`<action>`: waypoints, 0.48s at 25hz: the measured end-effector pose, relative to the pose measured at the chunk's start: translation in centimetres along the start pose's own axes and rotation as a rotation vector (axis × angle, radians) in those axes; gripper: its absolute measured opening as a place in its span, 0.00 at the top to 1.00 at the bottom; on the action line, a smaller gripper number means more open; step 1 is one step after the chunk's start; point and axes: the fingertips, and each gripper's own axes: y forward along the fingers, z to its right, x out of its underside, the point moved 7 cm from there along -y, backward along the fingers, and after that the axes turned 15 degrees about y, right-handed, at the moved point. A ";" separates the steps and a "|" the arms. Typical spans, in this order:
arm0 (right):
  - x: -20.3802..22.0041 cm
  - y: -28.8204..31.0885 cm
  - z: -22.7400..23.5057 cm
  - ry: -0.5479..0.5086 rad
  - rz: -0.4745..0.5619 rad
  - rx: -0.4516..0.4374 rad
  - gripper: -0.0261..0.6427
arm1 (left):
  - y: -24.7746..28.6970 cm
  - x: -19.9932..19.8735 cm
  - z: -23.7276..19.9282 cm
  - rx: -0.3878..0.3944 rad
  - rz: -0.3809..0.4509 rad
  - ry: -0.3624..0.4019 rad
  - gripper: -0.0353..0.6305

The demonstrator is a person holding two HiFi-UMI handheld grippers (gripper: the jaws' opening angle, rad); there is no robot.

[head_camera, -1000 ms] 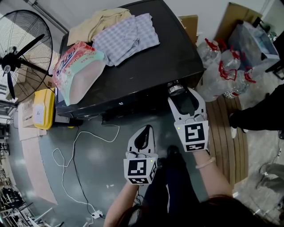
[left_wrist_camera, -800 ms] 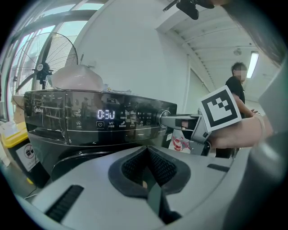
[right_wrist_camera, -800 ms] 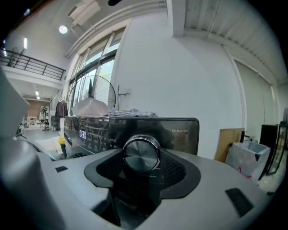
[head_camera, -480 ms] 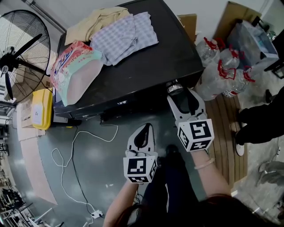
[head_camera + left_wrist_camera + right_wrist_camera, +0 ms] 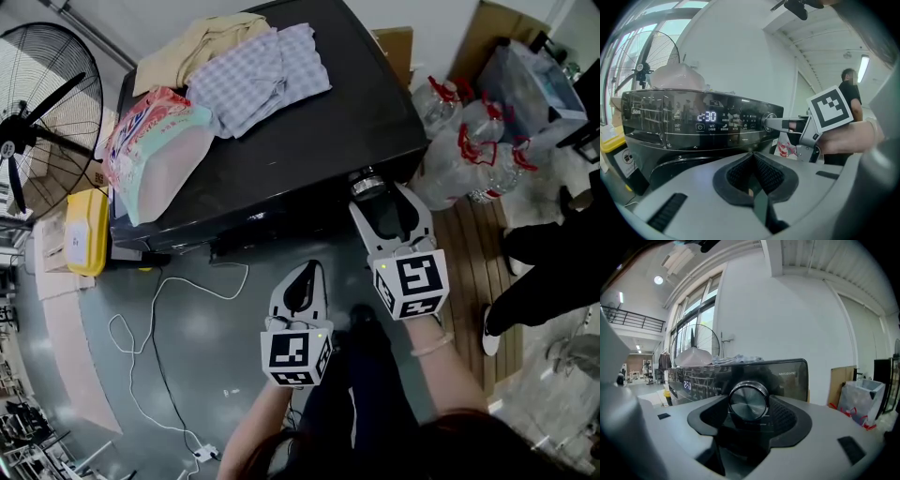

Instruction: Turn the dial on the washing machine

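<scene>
The black washing machine (image 5: 309, 141) has its silver dial (image 5: 367, 184) at the right end of the front panel. My right gripper (image 5: 375, 194) is shut on the dial (image 5: 749, 401), which fills the gap between its dark pads (image 5: 785, 416). In the left gripper view the right gripper's fingers (image 5: 785, 124) reach the dial (image 5: 769, 121), beside a lit display (image 5: 708, 116). My left gripper (image 5: 306, 274) hangs shut and holds nothing, below the panel and left of the right gripper, its pads pressed together (image 5: 752, 159).
A detergent bag (image 5: 155, 150) and folded clothes (image 5: 253, 66) lie on the machine's top. A standing fan (image 5: 47, 103) and a yellow container (image 5: 77, 234) are at the left. A cable (image 5: 159, 309) trails over the floor. Water bottles (image 5: 469, 155) and a person's leg (image 5: 544, 272) are at the right.
My right gripper has rolled about the dial, so its marker cube now sits tilted. The left gripper has stayed put. The person at the right has shifted a leg.
</scene>
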 end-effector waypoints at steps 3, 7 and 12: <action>-0.2 0.0 -0.3 -0.084 -0.007 0.007 0.53 | 0.0 0.0 0.0 0.001 0.000 0.001 0.92; -0.1 0.2 -0.7 -0.153 -0.034 0.013 0.53 | 0.0 -0.1 -0.1 0.001 0.003 0.002 0.92; -0.1 0.3 -0.6 -0.158 -0.041 0.028 0.53 | 0.0 0.0 -0.2 -0.001 0.003 -0.002 0.92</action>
